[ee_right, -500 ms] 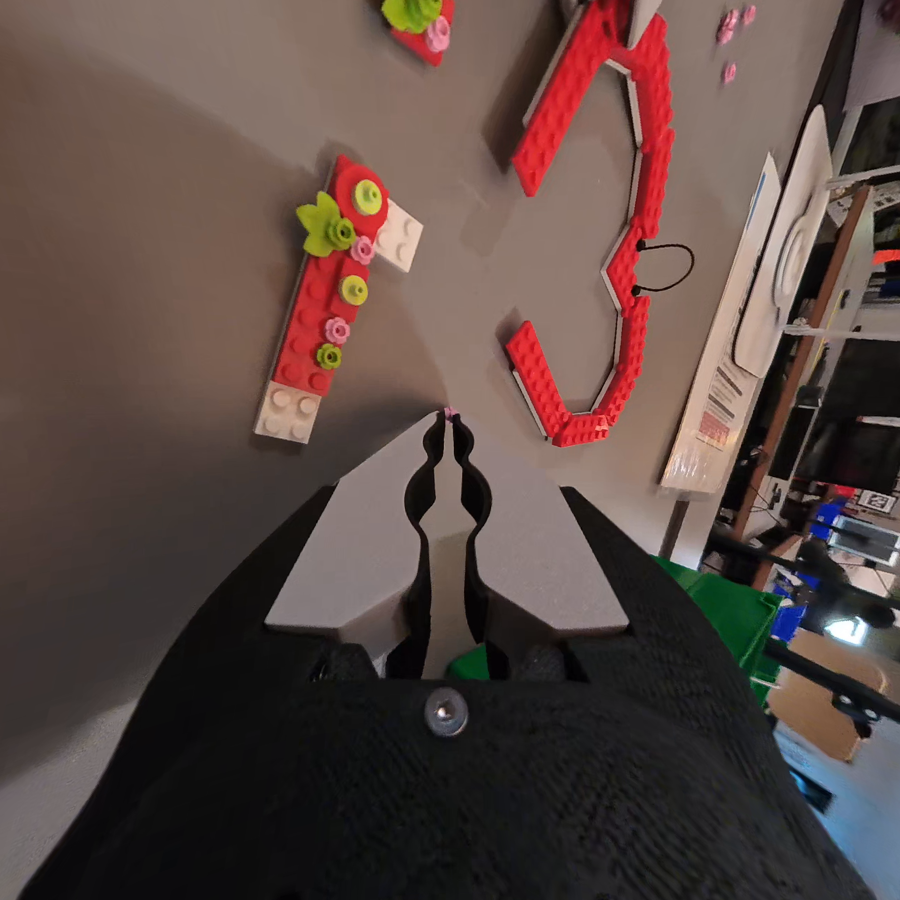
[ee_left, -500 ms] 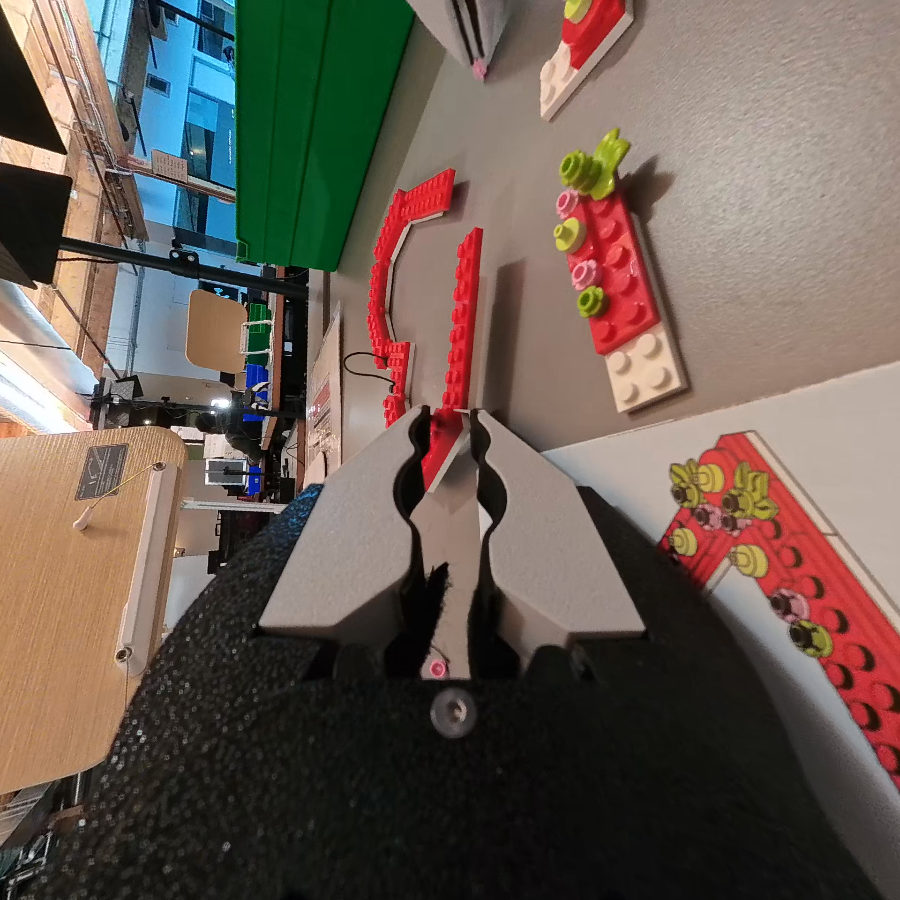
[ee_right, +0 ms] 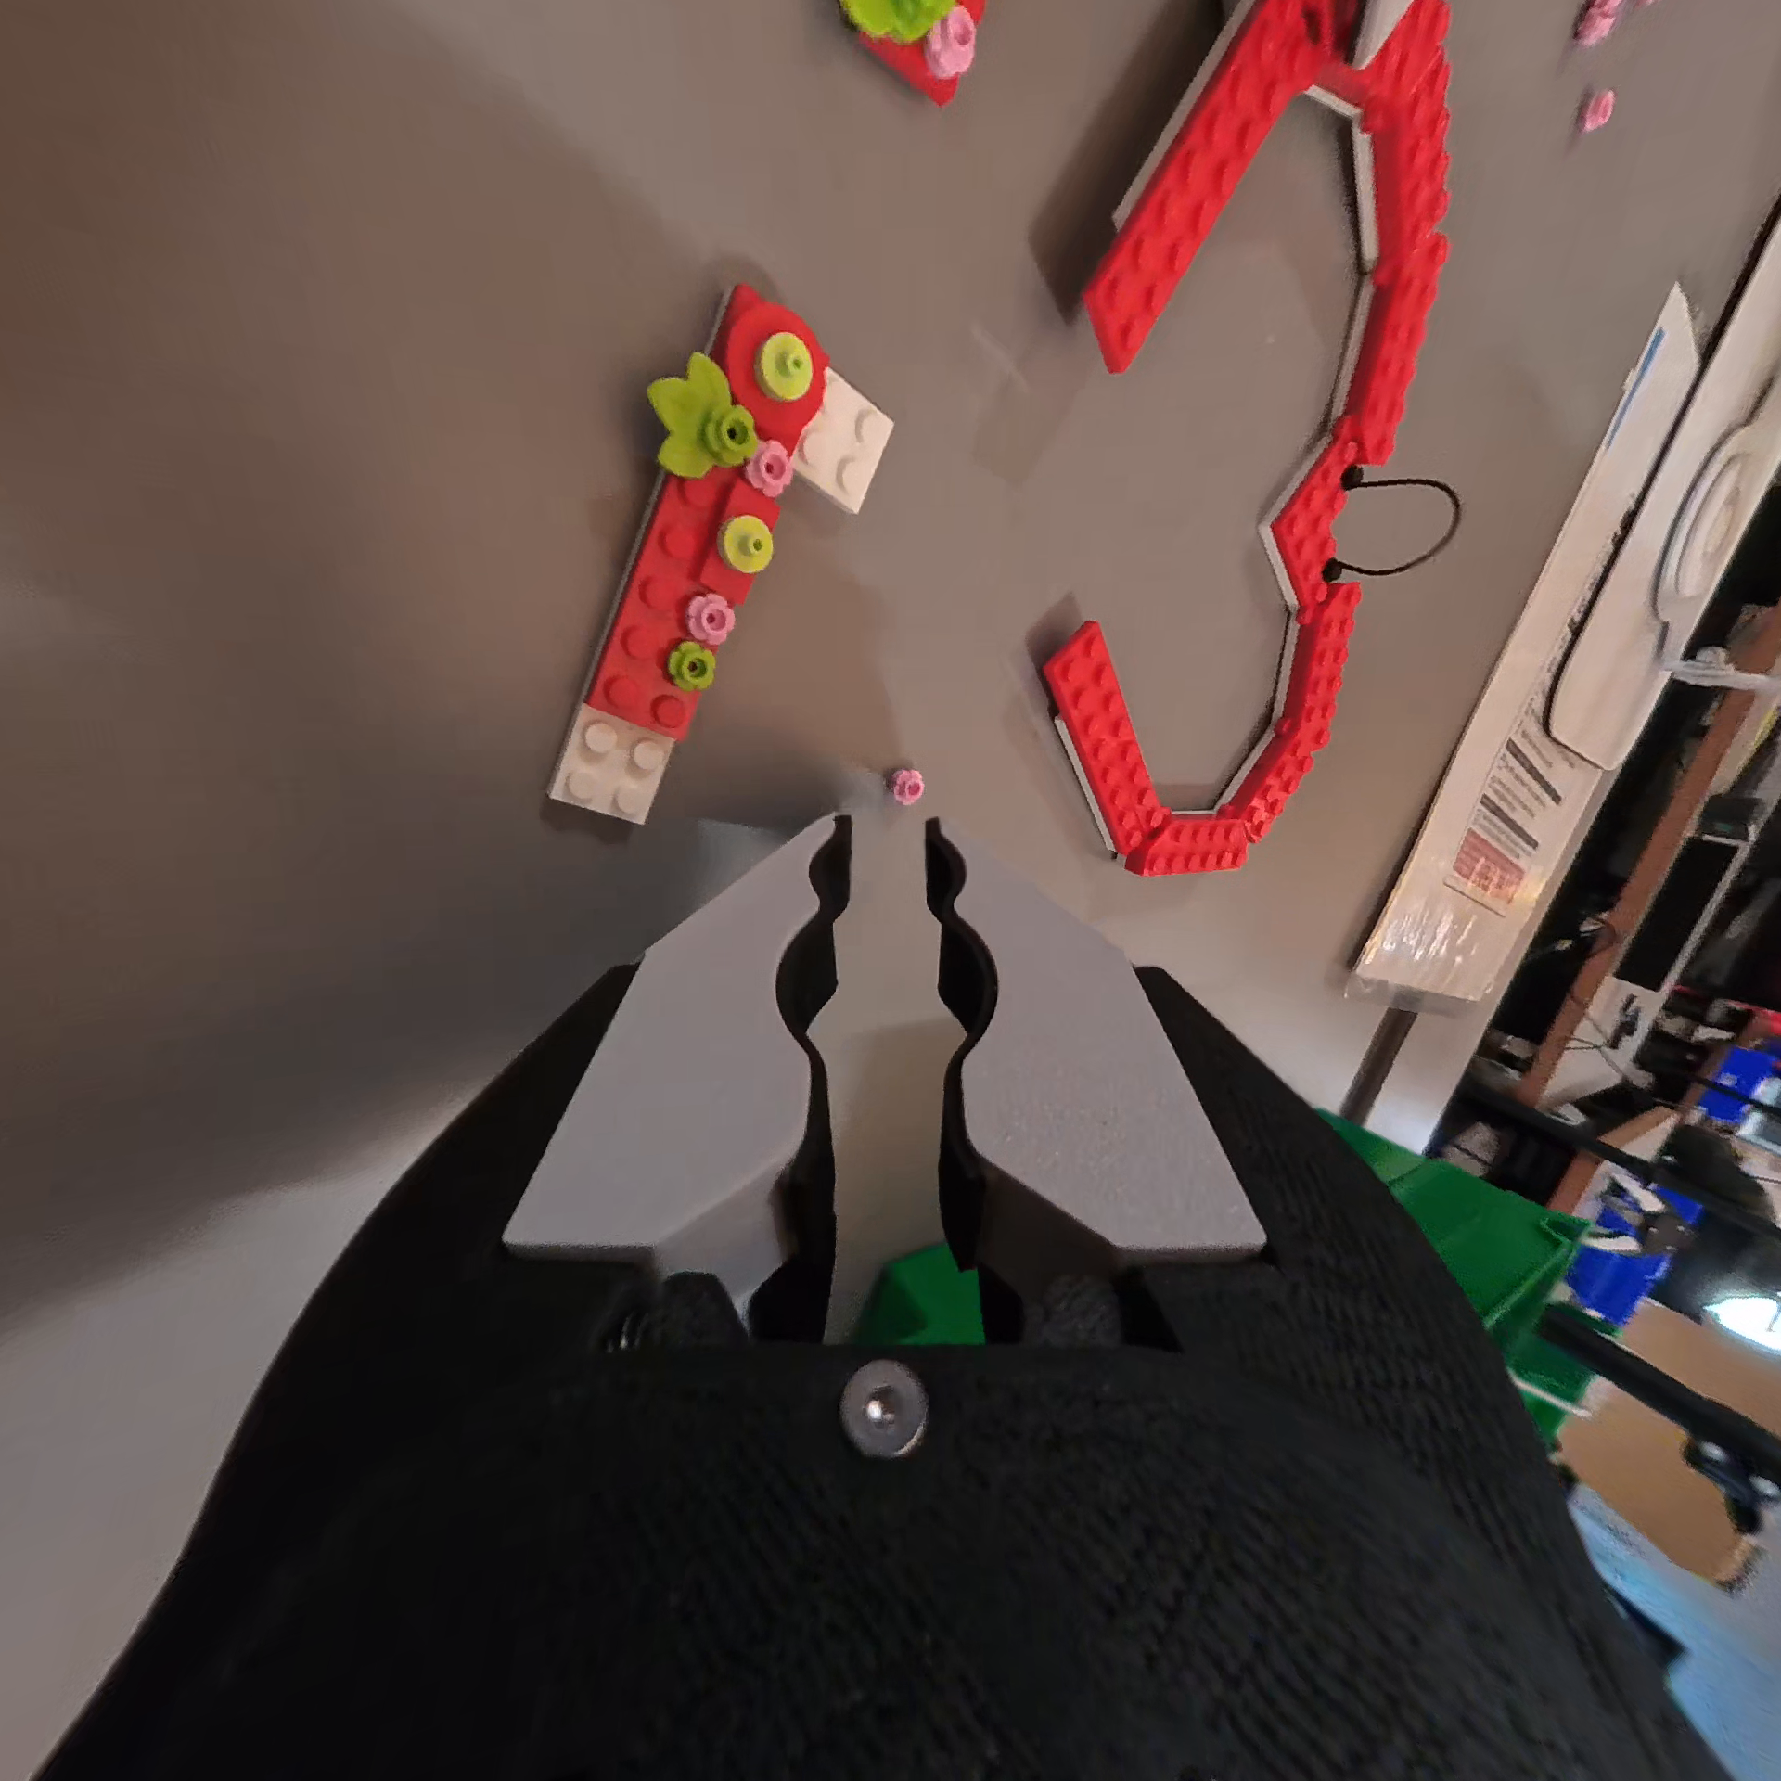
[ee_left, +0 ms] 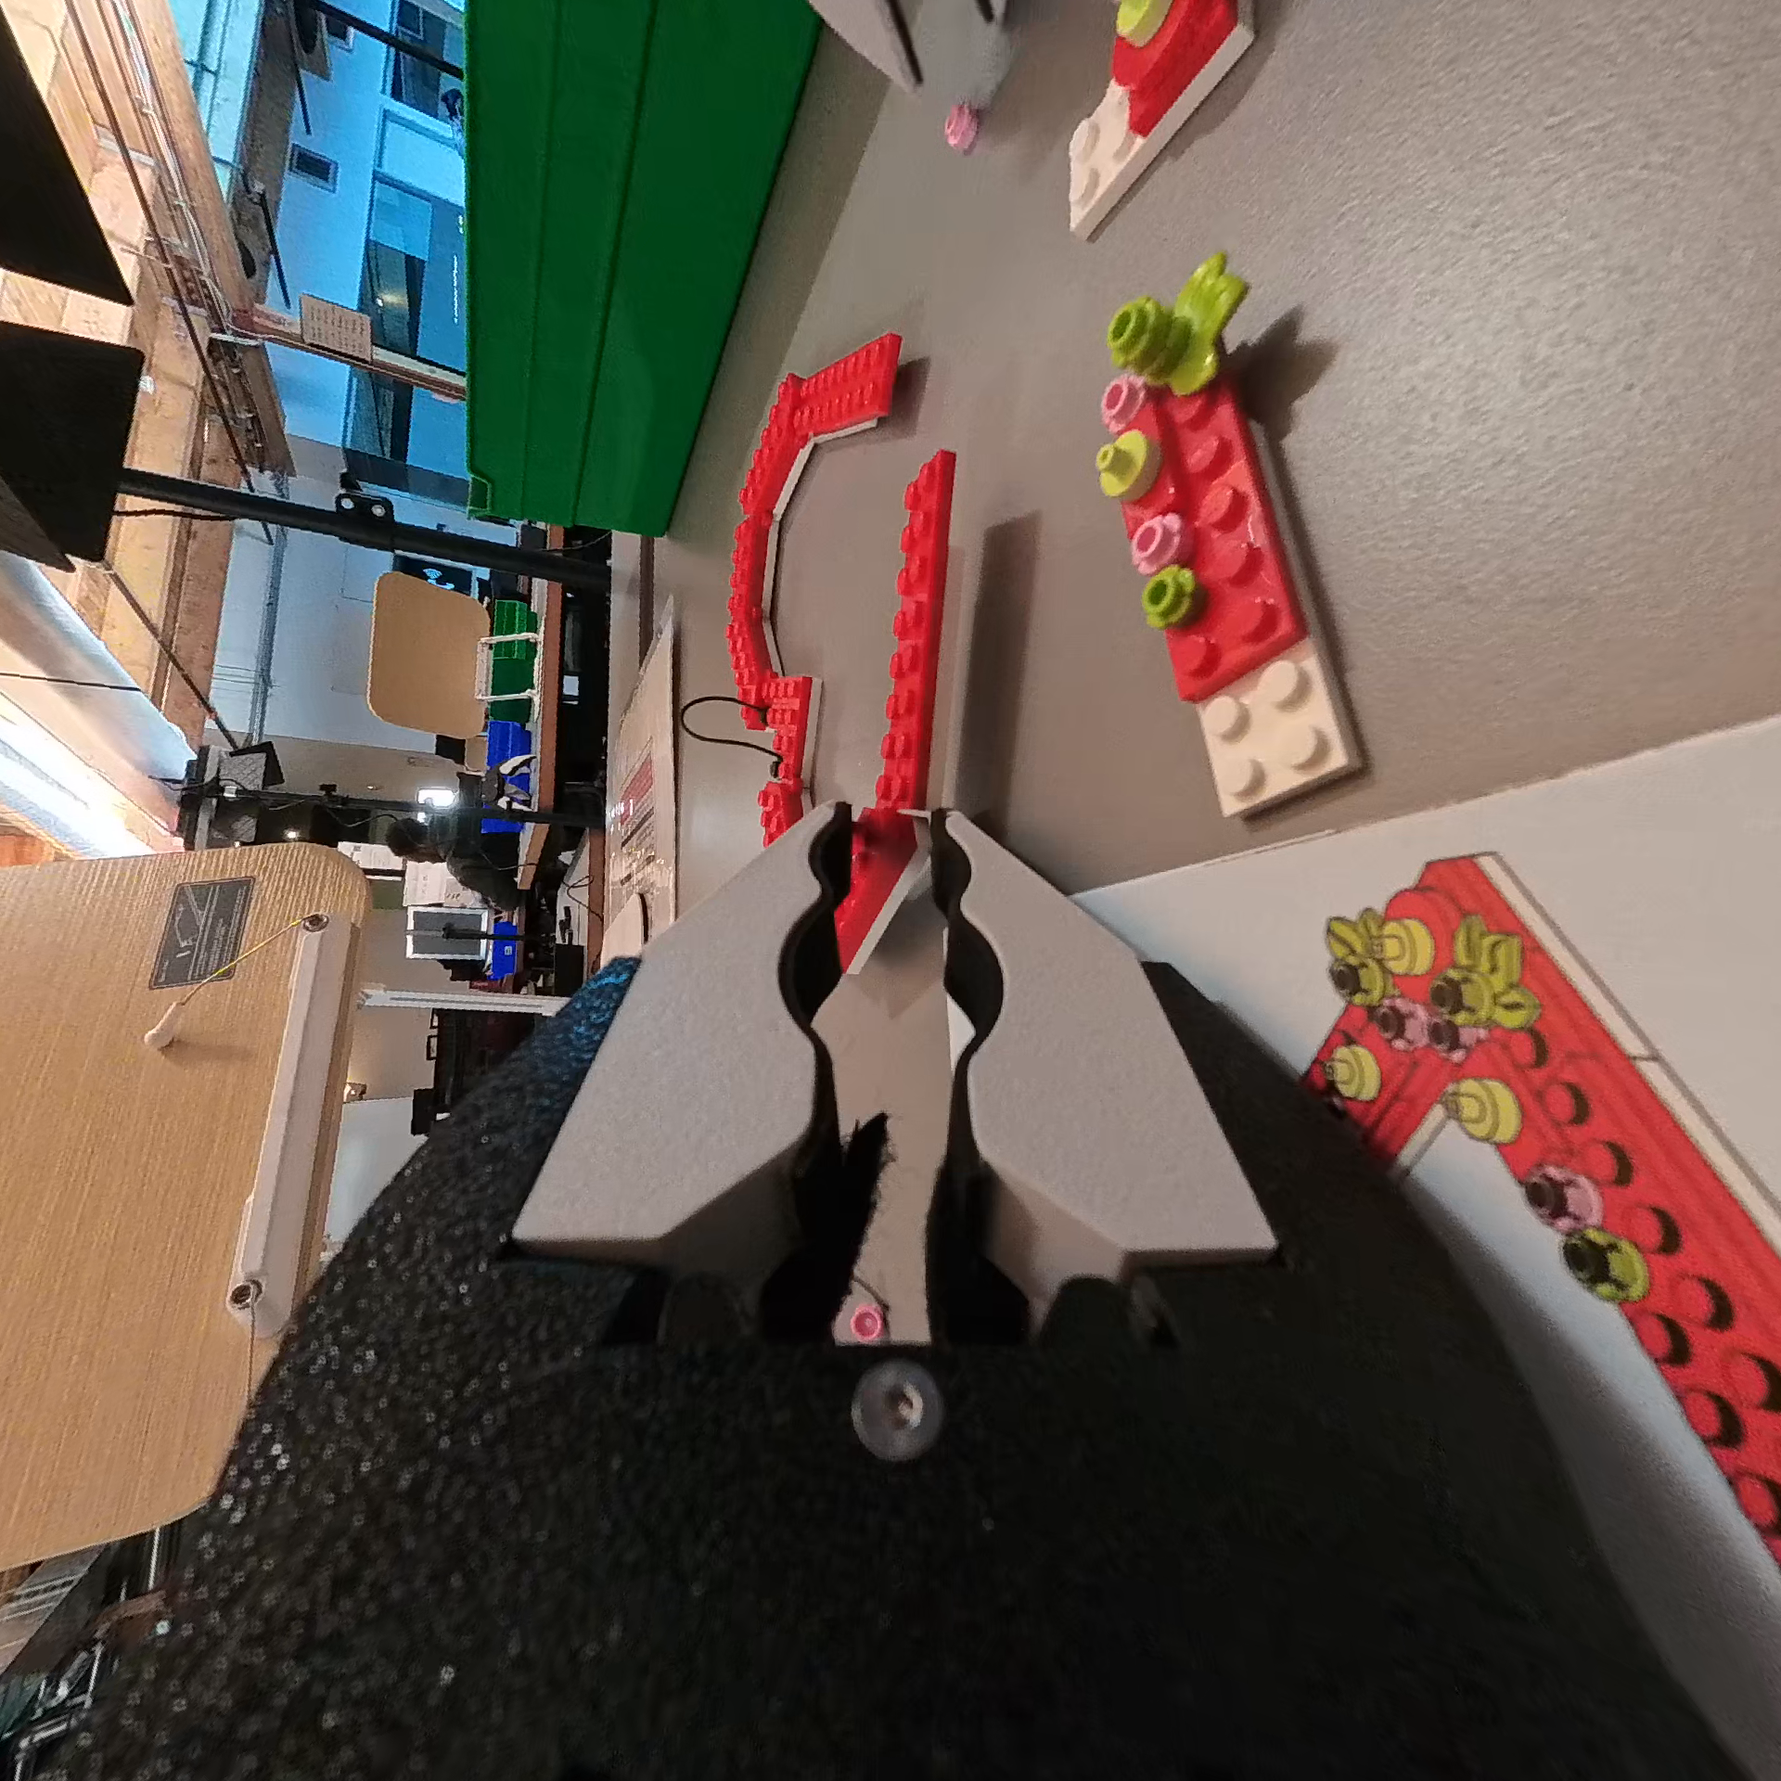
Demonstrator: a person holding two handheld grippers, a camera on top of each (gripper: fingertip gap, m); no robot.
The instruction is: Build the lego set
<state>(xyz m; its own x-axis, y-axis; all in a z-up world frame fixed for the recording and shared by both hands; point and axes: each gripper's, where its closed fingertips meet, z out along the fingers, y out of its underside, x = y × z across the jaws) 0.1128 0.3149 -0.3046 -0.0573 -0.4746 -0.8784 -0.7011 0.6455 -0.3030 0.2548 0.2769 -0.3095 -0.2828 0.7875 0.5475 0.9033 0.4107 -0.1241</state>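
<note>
- Pinching the near end of a long red plate [ee_left: 920,636], the left tool [ee_left: 891,829] covers that end with its fingers, so how deep the grip goes is hard to tell; this plate is one arm of the red frame [ee_left: 771,617], which runs ahead of the tool on the grey desk [ee_left: 1494,241].
- Cut off at the top edge ahead of the left tool are a red and white piece [ee_left: 1147,106] and a grey shape that cannot be made out, with a loose pink flower stud [ee_left: 962,125] beside it.
- Behind the left tool's fingers, near its body, sits another pink stud [ee_left: 861,1323], partly hidden.
- To the right of the left tool lie a red strip with green and pink studs [ee_left: 1224,559] and a printed instruction sheet [ee_left: 1590,964], its edge running out of view.
- The right tool [ee_right: 889,824] has its fingers spread a little and holds nothing; it points down at the desk.
- Just ahead of its tips a small pink flower [ee_right: 906,785] lies on the desk, free of the fingers.
- Ahead and to its left lies the flowered strip [ee_right: 675,578]; ahead and to its right the red frame [ee_right: 1349,434], blurred at its far end.
</note>
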